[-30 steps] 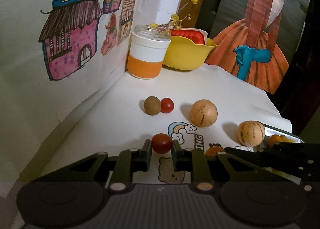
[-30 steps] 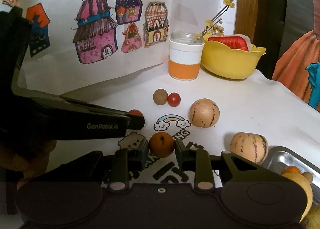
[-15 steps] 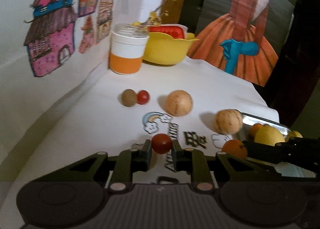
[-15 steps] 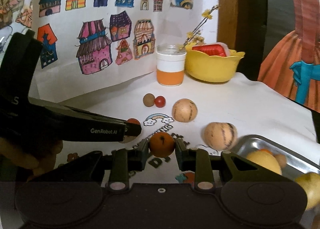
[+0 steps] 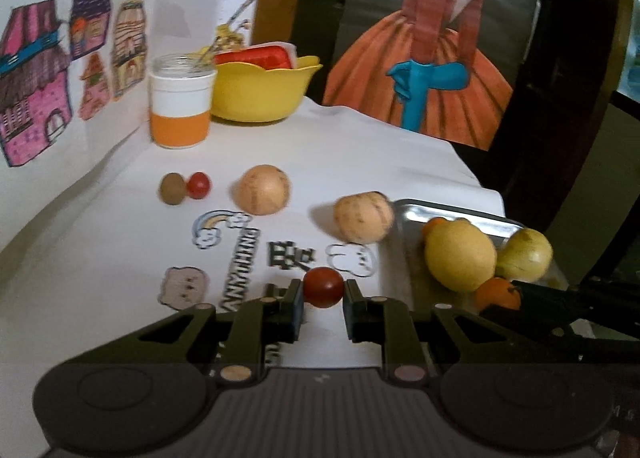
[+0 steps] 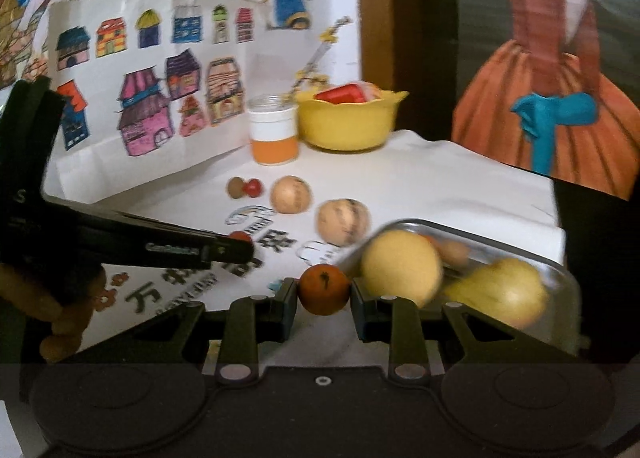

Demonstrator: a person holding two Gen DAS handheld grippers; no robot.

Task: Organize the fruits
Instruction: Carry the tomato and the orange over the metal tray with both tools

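Both sets of jaws are clamped on fruit: my left gripper (image 5: 323, 294) pinches a small red tomato (image 5: 323, 286) and my right gripper (image 6: 324, 294) pinches a little orange (image 6: 324, 289), each carried above the white tablecloth (image 5: 360, 161). The metal tray (image 6: 560, 278) lies to the right, already holding a yellow fruit (image 6: 400, 272) and a greenish one (image 6: 508, 292). I judge I am bringing both pieces to that tray. To do it well, I should take the right side in first, since it is already at the tray's near rim, lower the orange into a bare patch before I let go so it cannot roll, then follow with the tomato, squeezing lightly because it looks soft. Two striped melons (image 5: 363, 217), a brown fruit (image 5: 173, 188) and another tomato (image 5: 199, 185) wait on the cloth.
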